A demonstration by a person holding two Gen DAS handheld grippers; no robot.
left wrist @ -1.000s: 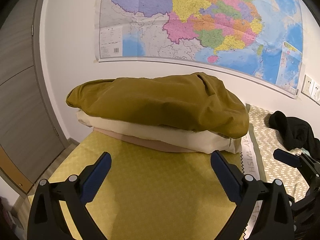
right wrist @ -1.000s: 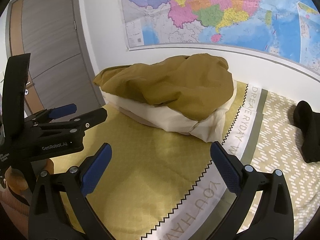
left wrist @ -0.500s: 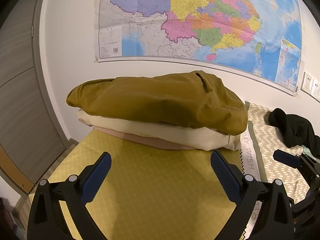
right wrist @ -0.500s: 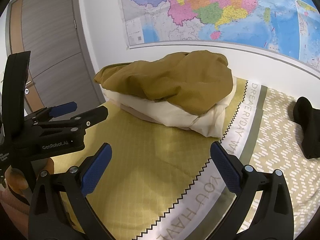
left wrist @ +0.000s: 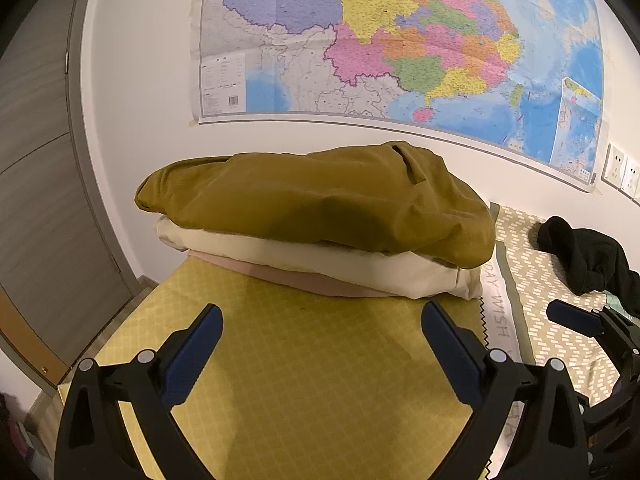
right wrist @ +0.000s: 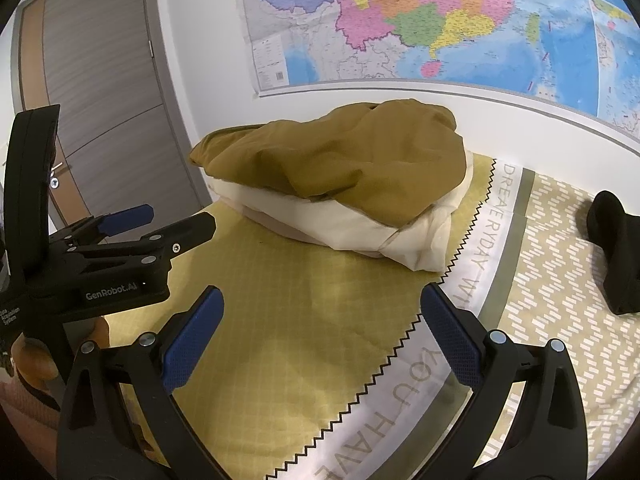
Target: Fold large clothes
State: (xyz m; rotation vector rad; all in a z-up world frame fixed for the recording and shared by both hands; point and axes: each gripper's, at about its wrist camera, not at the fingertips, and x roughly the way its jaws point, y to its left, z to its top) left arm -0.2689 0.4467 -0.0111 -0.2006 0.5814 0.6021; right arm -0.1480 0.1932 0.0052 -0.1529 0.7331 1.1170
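A stack of folded clothes lies on the bed by the wall: an olive-brown garment (left wrist: 320,204) on top, a cream one (left wrist: 320,256) under it, a pinkish one (left wrist: 296,278) at the bottom. The stack also shows in the right wrist view (right wrist: 340,172). A crumpled black garment (left wrist: 588,252) lies to the right on the bed, also at the right edge of the right wrist view (right wrist: 616,248). My left gripper (left wrist: 320,340) is open and empty, short of the stack. My right gripper (right wrist: 320,328) is open and empty above the yellow cover; the left gripper (right wrist: 132,232) shows to its left.
The bed has a yellow checked cover (left wrist: 320,380) with a white lettered band (right wrist: 460,300) and a patterned part (right wrist: 560,300) to the right. A wall map (left wrist: 400,40) hangs behind. A grey door (right wrist: 100,80) stands at the left. Wall sockets (left wrist: 620,168) are at the right.
Both grippers have drawn back slightly from the stack and stay open. The clothes have not moved.
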